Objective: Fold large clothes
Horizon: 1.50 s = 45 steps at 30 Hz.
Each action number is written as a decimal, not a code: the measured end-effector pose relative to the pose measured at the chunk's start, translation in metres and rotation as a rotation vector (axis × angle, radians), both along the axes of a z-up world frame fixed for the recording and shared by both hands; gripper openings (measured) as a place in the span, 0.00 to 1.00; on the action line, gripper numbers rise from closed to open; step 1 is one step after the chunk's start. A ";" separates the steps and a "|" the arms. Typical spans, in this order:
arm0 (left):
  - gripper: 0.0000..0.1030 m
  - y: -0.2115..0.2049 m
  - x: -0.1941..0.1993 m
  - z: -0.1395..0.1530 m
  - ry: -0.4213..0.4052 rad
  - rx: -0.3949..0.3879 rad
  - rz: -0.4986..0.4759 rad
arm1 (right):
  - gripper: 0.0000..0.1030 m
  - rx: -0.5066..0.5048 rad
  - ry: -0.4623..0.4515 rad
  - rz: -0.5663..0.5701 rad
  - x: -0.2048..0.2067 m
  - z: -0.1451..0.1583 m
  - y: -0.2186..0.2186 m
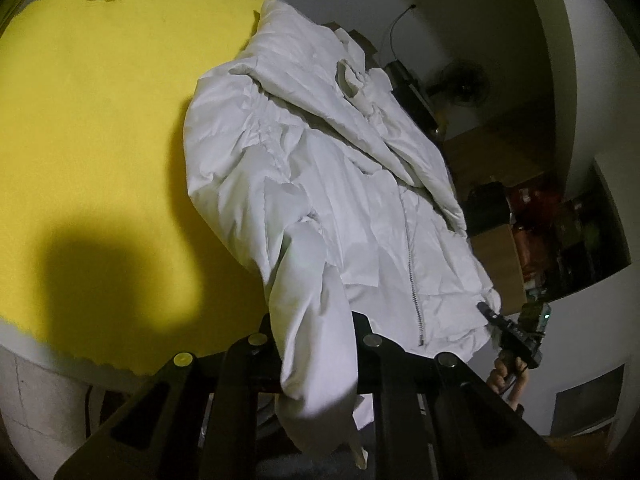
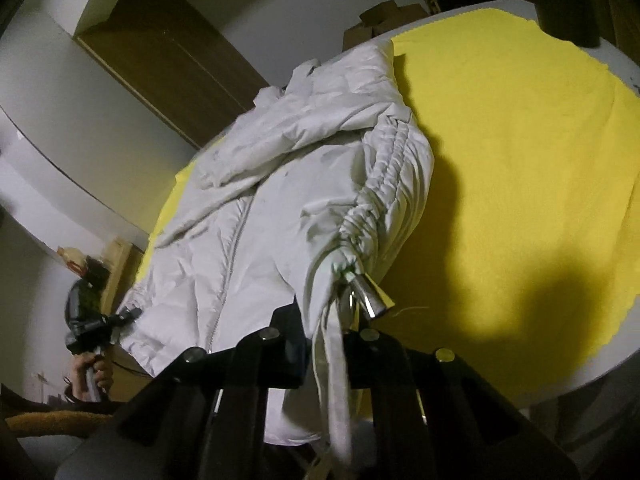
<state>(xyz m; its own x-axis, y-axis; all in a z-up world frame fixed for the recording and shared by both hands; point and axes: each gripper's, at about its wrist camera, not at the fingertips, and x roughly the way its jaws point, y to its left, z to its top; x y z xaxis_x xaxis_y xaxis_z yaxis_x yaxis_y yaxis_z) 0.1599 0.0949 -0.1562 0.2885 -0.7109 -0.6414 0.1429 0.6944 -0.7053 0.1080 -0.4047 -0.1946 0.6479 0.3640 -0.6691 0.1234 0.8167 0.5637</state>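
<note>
Step in hand: spreading out the white puffy quilted jacket with a metal zip [image 1: 320,184] before any fold; judged from its lie, it is only being drawn toward the near edge and squared up.
Jacket position: it lies front up, zip closed, on the yellow cloth [image 1: 100,120] that covers the round white surface [image 2: 624,364], with its hem and cuffs hanging over the near rim.
Left claw [image 1: 316,344]: pinching a white sleeve end of the jacket, which drapes down between its black fingers [image 1: 244,364].
Right claw [image 2: 320,344]: pinching the other side of the jacket, by the gathered seam where white drawstrings and a silver cone-shaped cord end [image 2: 370,292] hang.
Next move: probably a level pull with both claws to flatten the body, then a sleeve laid across the chest; the puffy fill will likely spring back, so the fabric needs pressing down.
Risk: the slick shell may slip out of a thin pinch, and the hanging cords may snag.
Hidden: the fingertips themselves are buried in fabric, so the depth of each grip cannot be read.
Cut off: the lowest part of the sleeve runs out of the bottom of both views.
Hard to make out: the collar end is bunched, and whether there is a hood cannot be told; the dim clutter beyond the surface is unclear.
</note>
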 end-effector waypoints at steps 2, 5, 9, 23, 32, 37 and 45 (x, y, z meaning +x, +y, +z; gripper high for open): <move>0.12 0.002 -0.001 0.001 0.000 0.003 0.004 | 0.08 0.002 0.014 0.005 0.000 -0.004 0.000; 0.11 0.006 -0.004 0.006 -0.009 0.004 -0.001 | 0.07 0.038 0.014 0.016 -0.001 -0.004 -0.006; 0.20 0.002 0.014 -0.003 0.031 -0.009 0.004 | 0.17 0.043 0.050 0.007 0.010 -0.013 -0.013; 0.16 -0.013 0.030 -0.015 0.033 0.021 -0.027 | 0.15 0.128 0.106 -0.015 0.034 -0.041 -0.015; 0.11 -0.020 0.020 -0.006 -0.011 0.053 -0.073 | 0.11 0.101 0.081 0.010 0.022 -0.032 -0.018; 0.09 -0.017 0.016 -0.005 0.006 0.049 -0.088 | 0.10 0.098 0.095 0.031 0.018 -0.031 -0.019; 0.38 -0.015 0.035 -0.009 0.039 0.008 -0.062 | 0.53 0.143 0.163 0.028 0.020 -0.047 -0.029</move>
<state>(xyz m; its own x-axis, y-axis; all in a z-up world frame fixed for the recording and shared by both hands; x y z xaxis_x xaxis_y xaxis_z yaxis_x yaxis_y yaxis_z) 0.1946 0.0795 -0.1656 0.2184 -0.7211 -0.6575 0.1580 0.6910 -0.7054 0.1283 -0.4338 -0.2419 0.5239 0.4793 -0.7041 0.2003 0.7342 0.6488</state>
